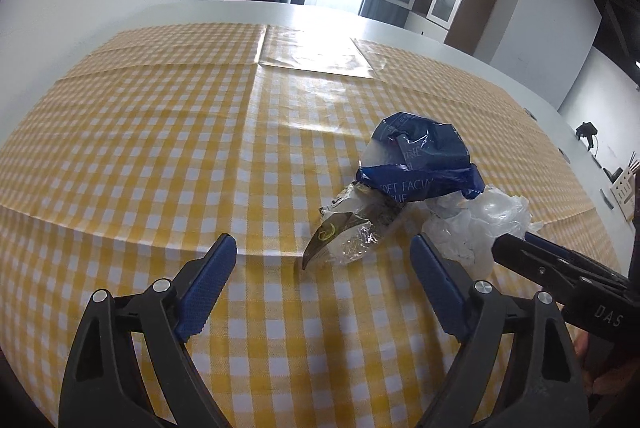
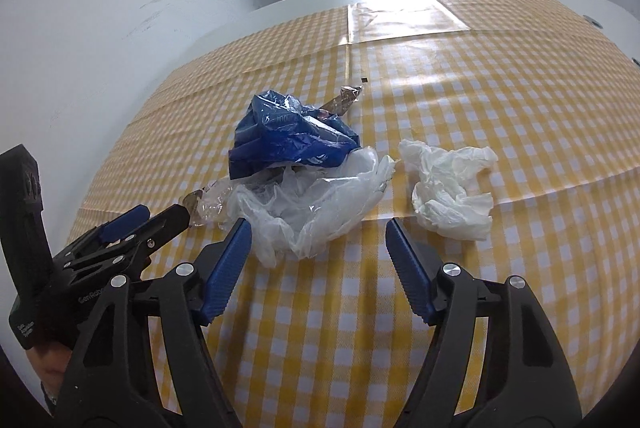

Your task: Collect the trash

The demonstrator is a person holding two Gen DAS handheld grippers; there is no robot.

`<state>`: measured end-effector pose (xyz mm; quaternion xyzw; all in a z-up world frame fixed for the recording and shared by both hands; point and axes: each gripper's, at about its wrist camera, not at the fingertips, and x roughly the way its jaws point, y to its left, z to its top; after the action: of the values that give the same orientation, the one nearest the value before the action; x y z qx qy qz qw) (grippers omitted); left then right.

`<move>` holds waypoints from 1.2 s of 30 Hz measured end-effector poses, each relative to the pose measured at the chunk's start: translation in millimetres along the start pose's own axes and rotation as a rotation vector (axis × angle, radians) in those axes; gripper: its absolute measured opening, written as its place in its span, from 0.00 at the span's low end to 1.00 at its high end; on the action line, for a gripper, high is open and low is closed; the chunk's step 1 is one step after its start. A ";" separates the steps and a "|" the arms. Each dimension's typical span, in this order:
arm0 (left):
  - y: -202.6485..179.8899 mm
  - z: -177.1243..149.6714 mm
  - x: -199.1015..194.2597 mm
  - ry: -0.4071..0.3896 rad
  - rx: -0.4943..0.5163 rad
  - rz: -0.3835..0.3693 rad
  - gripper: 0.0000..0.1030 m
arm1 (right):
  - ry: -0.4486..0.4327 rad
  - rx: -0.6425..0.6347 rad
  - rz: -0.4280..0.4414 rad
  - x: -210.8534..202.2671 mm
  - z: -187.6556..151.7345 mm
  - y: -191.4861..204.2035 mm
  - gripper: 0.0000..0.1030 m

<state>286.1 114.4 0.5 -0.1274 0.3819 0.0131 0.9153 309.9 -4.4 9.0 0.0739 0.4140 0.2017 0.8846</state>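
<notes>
Both hand-held grippers, left (image 1: 324, 260) and right (image 2: 318, 236), gape wide, holding nothing. The trash heap (image 2: 296, 163) sits mid-surface (image 2: 520, 99); a crumpled tissue (image 2: 452, 187) lies just beside it. I reckon the slippery plastic could slide away when pinched.

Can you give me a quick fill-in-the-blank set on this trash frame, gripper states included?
1. The tablecloth has a yellow and white ____ pattern.
2. Both the left gripper and the right gripper have their jaws ____.
3. The crumpled wrapper printed with "SOFT FACIAL" is ____ in colour.
4. The crumpled white tissue lies apart from the pile, on its ____ side in the right wrist view.

Missing words: checked; open; blue; right
</notes>
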 end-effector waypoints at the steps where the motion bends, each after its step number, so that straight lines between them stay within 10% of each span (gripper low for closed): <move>1: -1.5 0.9 0.1 -0.002 0.005 -0.012 0.84 | -0.001 0.005 -0.002 2.1 1.3 0.5 0.64; 5: -7.7 5.6 8.3 0.000 0.059 0.004 0.84 | -0.012 0.017 0.001 6.8 7.0 1.3 0.64; 12: -11.0 1.5 15.9 0.025 0.079 -0.004 0.56 | -0.004 -0.010 -0.008 11.9 8.6 6.1 0.35; 17: -2.1 0.4 13.4 0.022 0.035 -0.026 0.18 | -0.004 -0.067 0.010 0.7 1.9 7.4 0.25; 36: 32.6 10.0 -62.9 -0.226 -0.155 0.062 0.06 | -0.089 -0.209 0.024 -90.7 -22.2 -6.3 0.24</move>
<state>244.6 152.9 44.2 -0.1837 0.2780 0.0854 0.9390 242.7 -48.9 56.5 -0.0049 0.3500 0.2507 0.9026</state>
